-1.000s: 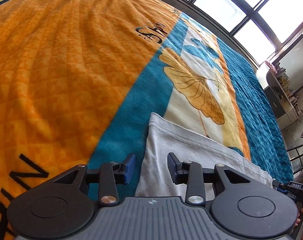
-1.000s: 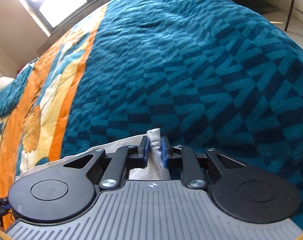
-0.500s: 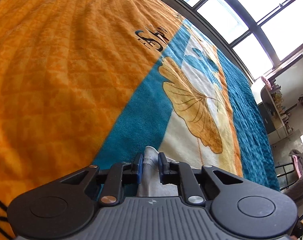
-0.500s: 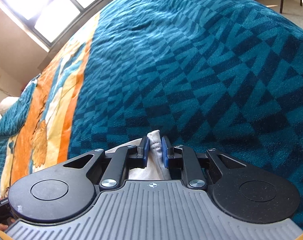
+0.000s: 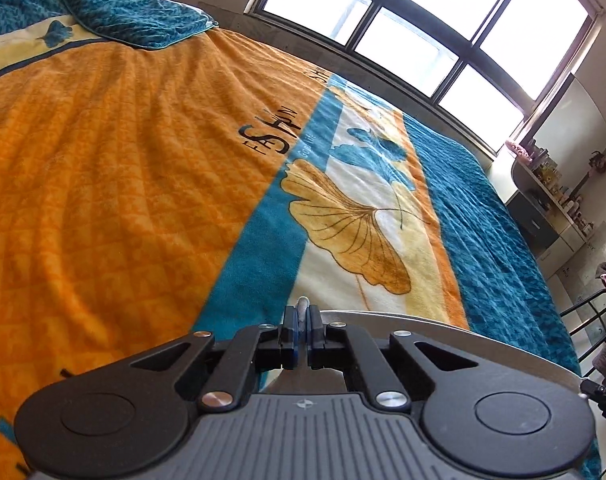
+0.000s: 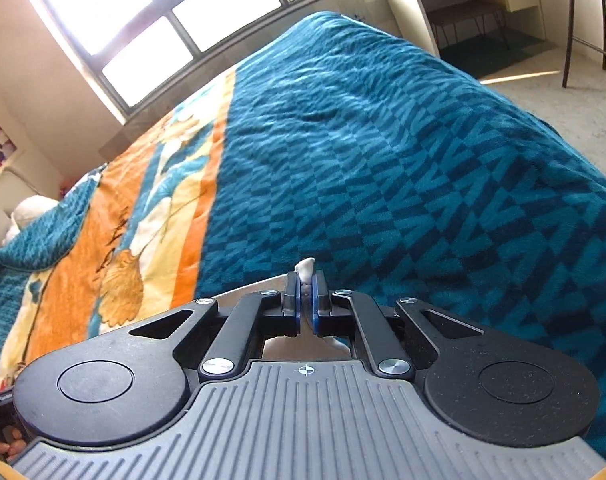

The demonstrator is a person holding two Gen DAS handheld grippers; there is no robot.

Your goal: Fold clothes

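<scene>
A white garment (image 5: 443,326) hangs lifted off the bed, its top edge stretched taut to the right of my left gripper (image 5: 302,314). That gripper is shut on one corner, and a small tuft of cloth pokes out past the blue pads. In the right wrist view my right gripper (image 6: 305,282) is shut on another corner of the white garment (image 6: 305,266), which sticks up between its pads. More of the cloth drops away beneath both grippers and is hidden by their bodies.
The bed is covered by an orange, cream and teal blanket (image 5: 123,184) with a leaf print (image 5: 355,236). A teal pillow (image 5: 135,12) lies at its head. Windows (image 5: 403,32) run along the far side. Shelves (image 5: 551,184) and a dark chair frame (image 6: 583,20) stand beyond the bed's foot.
My left gripper closed on the garment's corner. Both grippers then rose and carried the cloth up off the blanket. The right gripper's pads squeezed tighter on their corner.
</scene>
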